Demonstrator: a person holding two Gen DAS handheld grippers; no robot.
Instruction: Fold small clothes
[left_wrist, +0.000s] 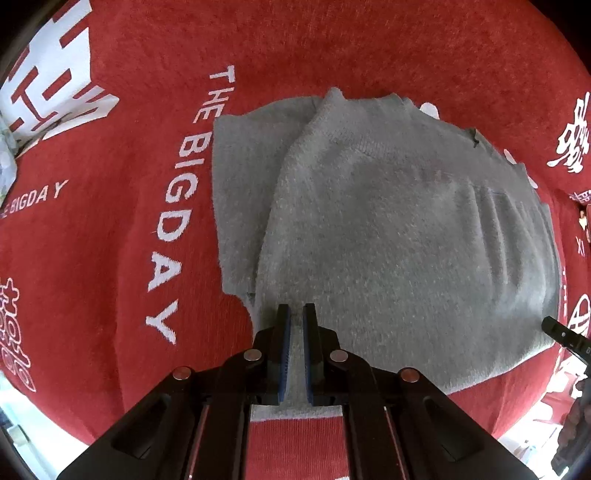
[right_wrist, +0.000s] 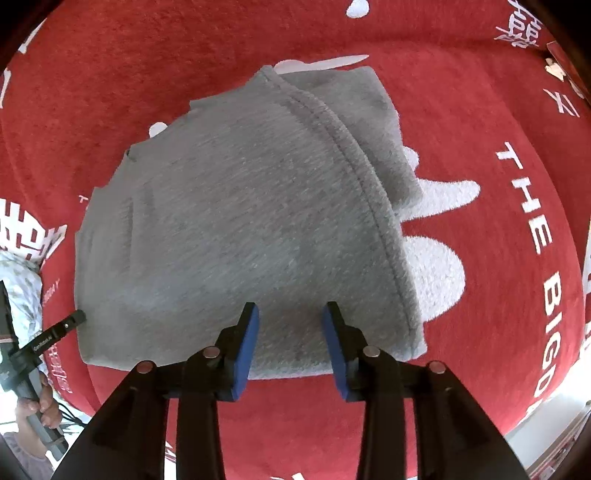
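Directly beneath both claws lies the grey garment (left_wrist: 388, 229), a folded knit piece of fuzzy, felt-like texture, resting on a red cloth (left_wrist: 110, 240) with a short pile and white woven lettering. In the left wrist view the garment fills the centre and right of the frame, its long axis running from lower right toward upper left; a second layer shows as a paler strip at its left edge. The left claw (left_wrist: 296, 325) sits at the garment's near edge in the lower centre, jaws together on a pinch of the grey fabric. In the right wrist view the right claw (right_wrist: 290, 325) stands over the opposite near edge, blue pads (right_wrist: 246, 343) apart with nothing pressed between them, beside a stitched, ribbed hem (right_wrist: 354, 147) curving down the right of the frame. Each claw is thus nearest its own corner of the near edge, so the next fold would likely carry that edge toward the top of the frame.
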